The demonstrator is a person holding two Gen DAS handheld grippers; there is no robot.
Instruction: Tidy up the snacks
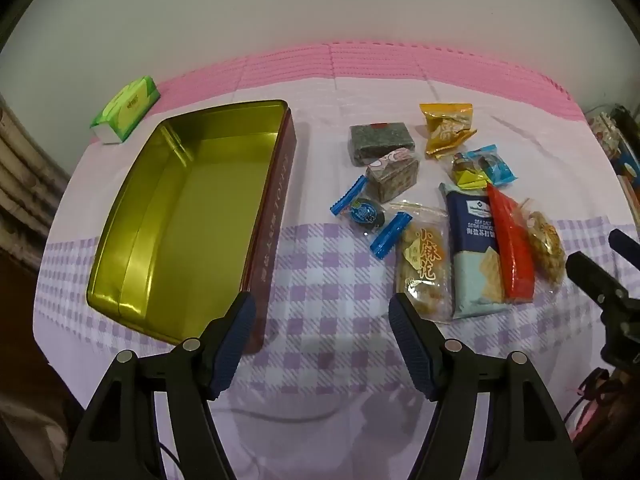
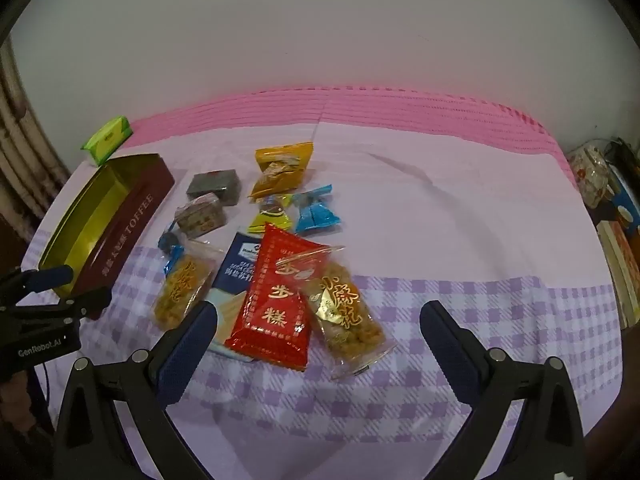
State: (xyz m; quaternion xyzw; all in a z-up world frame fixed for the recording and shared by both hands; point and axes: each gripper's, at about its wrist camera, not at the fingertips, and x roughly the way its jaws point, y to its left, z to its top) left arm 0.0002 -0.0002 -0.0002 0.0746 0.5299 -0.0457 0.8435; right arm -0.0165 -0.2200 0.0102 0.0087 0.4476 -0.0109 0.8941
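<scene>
An open toffee tin [image 1: 188, 216], gold inside and maroon outside, lies empty on the left of the cloth; its maroon side also shows in the right wrist view [image 2: 128, 224]. Several wrapped snacks lie in a heap to its right: a red packet [image 2: 276, 300], two clear bags of fried twists [image 2: 344, 316] [image 1: 424, 264], a blue cracker pack [image 1: 474, 248], a yellow pack [image 1: 448, 128], dark blocks [image 1: 380, 144] and blue-wrapped sweets [image 1: 368, 216]. My left gripper [image 1: 322, 312] hangs open over bare cloth between tin and snacks. My right gripper [image 2: 318, 320] stands wide open just above the red packet, holding nothing.
A green tissue pack [image 1: 126, 108] sits behind the tin near the wall. The pink and lilac checked tablecloth [image 2: 460, 220] covers the table. Cluttered items [image 2: 600, 184] stand off the right edge. The left gripper's body [image 2: 44, 312] shows at the left of the right wrist view.
</scene>
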